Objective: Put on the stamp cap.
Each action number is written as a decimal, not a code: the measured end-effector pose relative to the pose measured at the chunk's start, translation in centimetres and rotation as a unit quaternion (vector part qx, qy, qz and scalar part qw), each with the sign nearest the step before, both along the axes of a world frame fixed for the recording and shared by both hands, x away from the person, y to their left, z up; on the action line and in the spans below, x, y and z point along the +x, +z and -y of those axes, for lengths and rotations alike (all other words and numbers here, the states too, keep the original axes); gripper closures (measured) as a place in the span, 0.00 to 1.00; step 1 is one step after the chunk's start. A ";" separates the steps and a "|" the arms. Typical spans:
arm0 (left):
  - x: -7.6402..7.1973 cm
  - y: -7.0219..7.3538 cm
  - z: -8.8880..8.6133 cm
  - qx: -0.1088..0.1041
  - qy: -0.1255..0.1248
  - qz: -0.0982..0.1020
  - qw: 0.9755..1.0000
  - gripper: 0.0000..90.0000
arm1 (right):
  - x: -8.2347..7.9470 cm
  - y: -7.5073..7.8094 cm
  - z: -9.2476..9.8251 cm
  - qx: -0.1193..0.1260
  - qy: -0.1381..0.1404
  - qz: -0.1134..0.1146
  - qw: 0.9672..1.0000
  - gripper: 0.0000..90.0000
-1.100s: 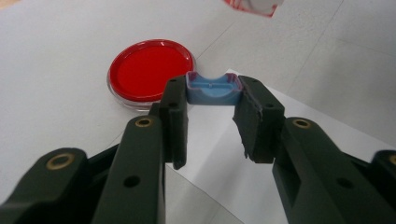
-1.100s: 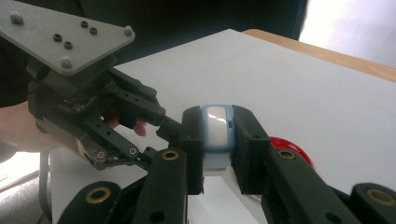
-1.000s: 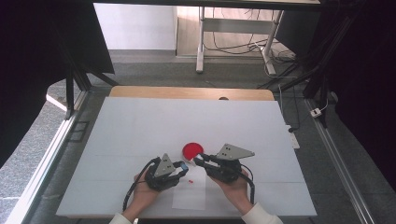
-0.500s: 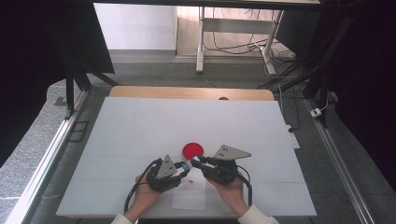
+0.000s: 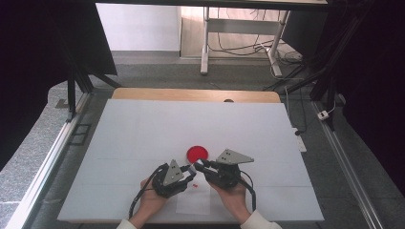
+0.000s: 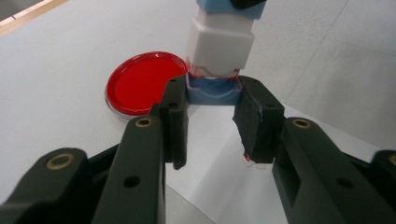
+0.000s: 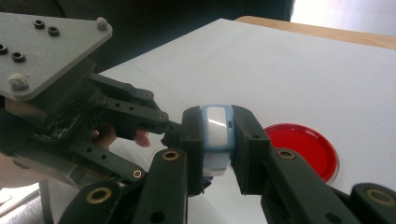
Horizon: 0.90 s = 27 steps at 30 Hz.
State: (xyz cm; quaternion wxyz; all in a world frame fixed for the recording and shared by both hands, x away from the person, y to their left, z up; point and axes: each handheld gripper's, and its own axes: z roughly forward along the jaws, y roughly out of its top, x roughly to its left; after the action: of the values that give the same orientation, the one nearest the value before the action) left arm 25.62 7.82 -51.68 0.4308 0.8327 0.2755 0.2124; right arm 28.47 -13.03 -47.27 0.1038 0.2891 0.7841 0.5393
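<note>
Low centre of the high view, left gripper point(image 5: 191, 172) clamped on the blue end of a small white-and-blue block point(image 6: 218, 44), right gripper point(image 5: 197, 166) gripping its other end, red dish point(image 5: 197, 153) just beyond.

Bright, even light; blurred foreground

Two black grippers, left gripper point(image 5: 190, 172) and right gripper point(image 5: 198, 166), each with a grey three-cornered plate, brass pins, black cables; white sleeves point(image 5: 258, 220) at the frame's bottom.
</note>
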 end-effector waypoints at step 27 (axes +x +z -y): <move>-0.3 -0.1 0.6 0.016 0.014 0.030 0.999 0.72 | 0.0 -0.2 0.0 0.024 -0.022 -0.032 0.999 0.84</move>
State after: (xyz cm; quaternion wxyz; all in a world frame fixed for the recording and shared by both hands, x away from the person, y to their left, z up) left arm 25.28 7.24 -51.77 0.4223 0.8290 0.2705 0.2474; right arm 28.43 -13.02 -47.50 0.0839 0.3261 0.7670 0.5462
